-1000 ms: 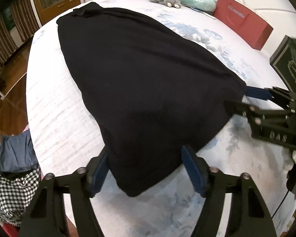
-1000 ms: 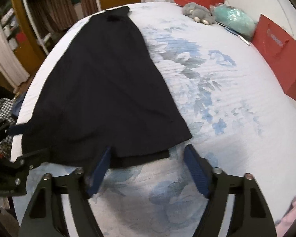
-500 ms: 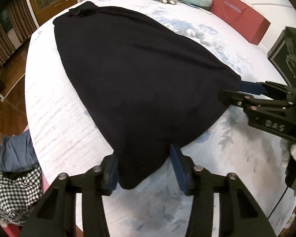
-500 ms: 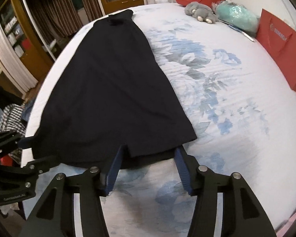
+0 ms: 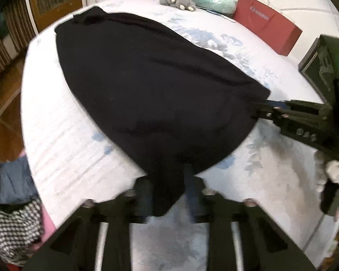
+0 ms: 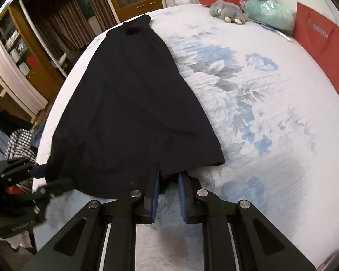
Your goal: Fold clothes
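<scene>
Left wrist: skirt [image 5: 151, 94] corner between claw [image 5: 167, 192] pads.

Our left gripper [image 5: 168, 194] is a matte black frame with triangular cut-outs, silver pivot screws and dark blue pads on its fingers [image 5: 144, 195]. Our right gripper [image 6: 168, 195] has the same black build, round silver screws, bright rails and blue ribbed pads. From the left camera, pale lettering marks its side.
</scene>
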`<action>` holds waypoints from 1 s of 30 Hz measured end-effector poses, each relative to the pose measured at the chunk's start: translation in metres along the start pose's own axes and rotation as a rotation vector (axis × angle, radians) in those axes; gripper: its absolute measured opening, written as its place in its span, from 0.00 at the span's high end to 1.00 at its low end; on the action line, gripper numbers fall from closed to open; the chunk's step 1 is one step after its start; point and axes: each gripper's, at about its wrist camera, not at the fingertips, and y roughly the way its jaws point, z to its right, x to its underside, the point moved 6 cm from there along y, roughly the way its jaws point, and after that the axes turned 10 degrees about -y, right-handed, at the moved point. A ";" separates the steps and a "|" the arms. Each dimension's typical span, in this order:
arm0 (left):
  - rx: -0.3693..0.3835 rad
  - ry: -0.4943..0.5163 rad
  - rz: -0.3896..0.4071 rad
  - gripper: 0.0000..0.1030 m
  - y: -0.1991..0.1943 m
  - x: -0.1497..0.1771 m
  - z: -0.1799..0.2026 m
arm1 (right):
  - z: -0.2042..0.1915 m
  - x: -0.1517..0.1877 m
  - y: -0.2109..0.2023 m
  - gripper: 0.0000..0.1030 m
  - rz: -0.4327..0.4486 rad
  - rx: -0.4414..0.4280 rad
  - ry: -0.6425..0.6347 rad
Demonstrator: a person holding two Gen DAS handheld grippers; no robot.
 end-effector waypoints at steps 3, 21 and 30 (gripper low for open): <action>0.004 0.019 0.019 0.88 -0.011 -0.006 0.000 | -0.001 -0.002 -0.004 0.92 0.020 -0.010 0.039; 0.014 0.050 0.220 0.89 -0.072 -0.137 -0.064 | -0.019 -0.149 -0.035 0.92 0.287 -0.071 0.087; 0.083 0.015 0.201 0.89 -0.027 -0.276 -0.148 | -0.021 -0.287 0.020 0.92 0.297 -0.044 0.040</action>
